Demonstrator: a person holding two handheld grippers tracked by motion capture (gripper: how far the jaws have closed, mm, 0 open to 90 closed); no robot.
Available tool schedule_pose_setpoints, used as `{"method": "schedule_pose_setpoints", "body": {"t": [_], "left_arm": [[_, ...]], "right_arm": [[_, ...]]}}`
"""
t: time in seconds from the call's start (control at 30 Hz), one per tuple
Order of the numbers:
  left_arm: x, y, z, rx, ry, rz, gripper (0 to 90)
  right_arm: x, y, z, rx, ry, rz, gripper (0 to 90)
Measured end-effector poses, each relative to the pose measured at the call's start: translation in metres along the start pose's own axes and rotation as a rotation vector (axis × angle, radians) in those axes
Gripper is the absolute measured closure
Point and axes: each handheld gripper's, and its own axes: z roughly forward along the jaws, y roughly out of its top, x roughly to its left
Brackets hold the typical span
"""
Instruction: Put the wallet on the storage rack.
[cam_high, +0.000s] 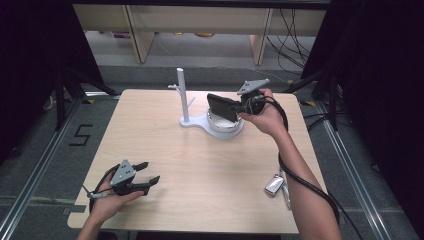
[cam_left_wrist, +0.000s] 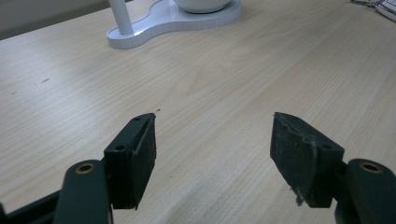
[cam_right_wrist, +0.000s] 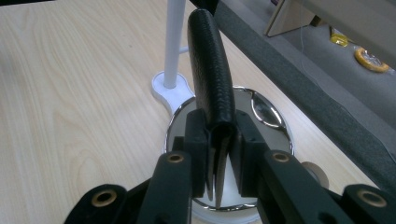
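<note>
While your right gripper (cam_high: 239, 105) is clamped on the black wallet (cam_right_wrist: 210, 70) above the chrome bowl (cam_right_wrist: 271, 116) of the white stand (cam_high: 200, 121) at the far surface (cam_high: 200, 165), lower it in next; your left gripper (cam_left_wrist: 212, 140) rests apart, near left.

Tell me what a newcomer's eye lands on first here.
The black leather wallet, clamped in the right gripper above the chrome-rimmed dish of the white stand at the table's far side. Then the left gripper, open with nothing between its jaws, at the near left, and a car key near the right edge.
</note>
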Motion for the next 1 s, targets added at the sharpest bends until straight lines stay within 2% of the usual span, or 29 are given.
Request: {"method": "schedule_pose_setpoints", "body": {"t": [0.07,0.17,0.2,0.33,0.47,0.57,0.6,0.67,0.7,0.73,0.83,1.0], "left_arm": [[0.0,0.0,0.0,0.001,0.001,0.002,31.2],[0.0,0.0,0.0,0.0,0.002,0.001,31.1],[0.0,0.0,0.0,0.002,0.002,0.0,31.1],[0.0,0.0,0.0,0.003,0.003,-0.001,31.0],[-0.001,-0.001,0.001,-0.002,-0.003,-0.005,31.0],[-0.001,-0.001,0.001,0.003,-0.004,-0.003,30.9],[0.0,-0.001,0.001,0.003,-0.005,-0.003,30.9],[-0.001,-0.001,0.001,0.007,-0.001,-0.003,30.8],[0.0,-0.002,0.001,0.007,-0.002,-0.003,30.8],[0.0,-0.002,0.001,0.01,-0.001,-0.002,30.8],[0.0,-0.002,0.001,0.021,0.001,0.0,30.8],[-0.001,-0.003,0.003,0.009,-0.008,-0.007,30.8]], "right_arm": [[0.0,-0.001,0.001,0.001,-0.002,0.013,79.3],[-0.003,-0.001,0.004,-0.007,0.008,-0.005,79.3],[-0.002,-0.002,0.004,-0.003,-0.002,0.016,79.3],[-0.004,-0.005,0.007,0.002,-0.001,0.009,79.3],[-0.005,-0.007,0.01,-0.002,0.003,0.023,79.2],[-0.006,-0.01,0.014,-0.009,0.001,0.041,79.2],[-0.005,-0.011,0.015,0.003,0.01,0.059,79.2],[-0.006,-0.012,0.017,-0.007,0.007,0.054,79.1],[-0.006,-0.013,0.019,0.002,0.012,0.073,79.1],[-0.007,-0.014,0.02,-0.01,0.012,0.062,79.0],[-0.008,-0.018,0.024,0.013,0.021,0.097,78.7],[-0.013,-0.025,0.031,0.012,0.013,0.119,77.2]]}}
